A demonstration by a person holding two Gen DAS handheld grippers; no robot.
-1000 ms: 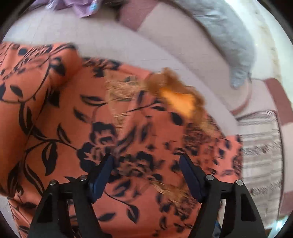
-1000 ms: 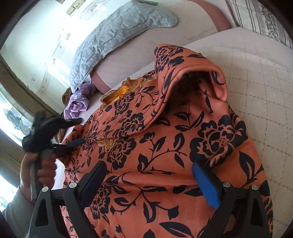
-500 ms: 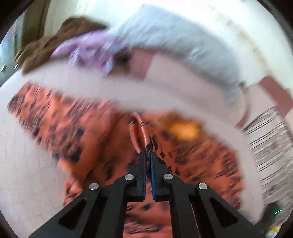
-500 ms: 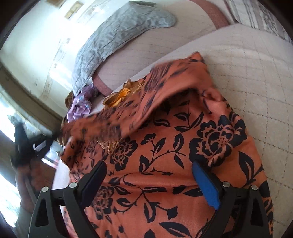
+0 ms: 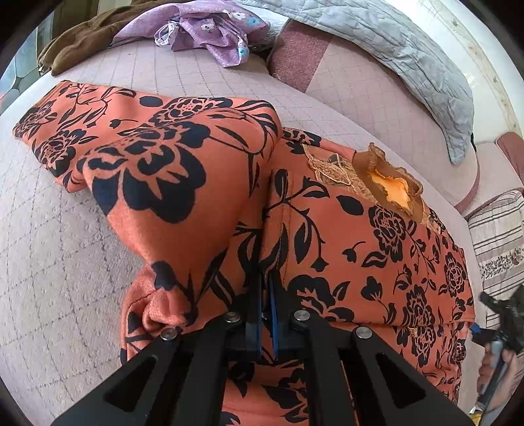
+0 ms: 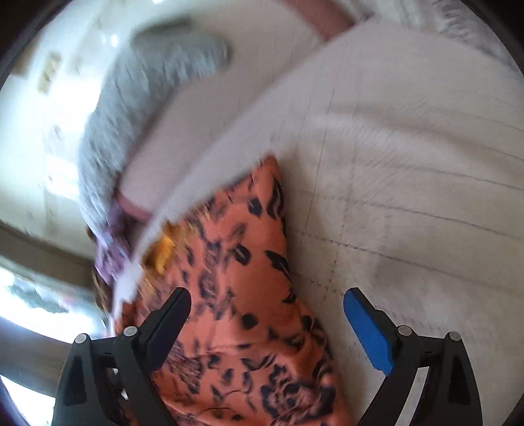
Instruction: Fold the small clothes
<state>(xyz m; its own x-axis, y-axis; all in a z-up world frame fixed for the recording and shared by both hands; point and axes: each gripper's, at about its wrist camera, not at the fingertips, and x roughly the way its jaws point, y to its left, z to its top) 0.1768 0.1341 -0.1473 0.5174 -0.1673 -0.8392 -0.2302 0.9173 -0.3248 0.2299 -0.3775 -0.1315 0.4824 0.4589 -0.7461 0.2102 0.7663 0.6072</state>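
An orange garment with black flowers lies on the pale quilted couch seat, its brown lace neckline at the far side. My left gripper is shut on a fold of the garment, with one sleeve part pulled up and over to the left. In the blurred right wrist view the same garment lies below my right gripper, which is open and empty, its left finger over the cloth and its blue-padded right finger over bare couch.
A purple flowered cloth and a brown cloth lie at the far edge. A grey quilted blanket drapes over the couch back. A striped cushion sits at the right.
My left gripper closed on the garment and pulled a fold leftwards. My right gripper stayed open and swung right, so more bare couch shows under it.
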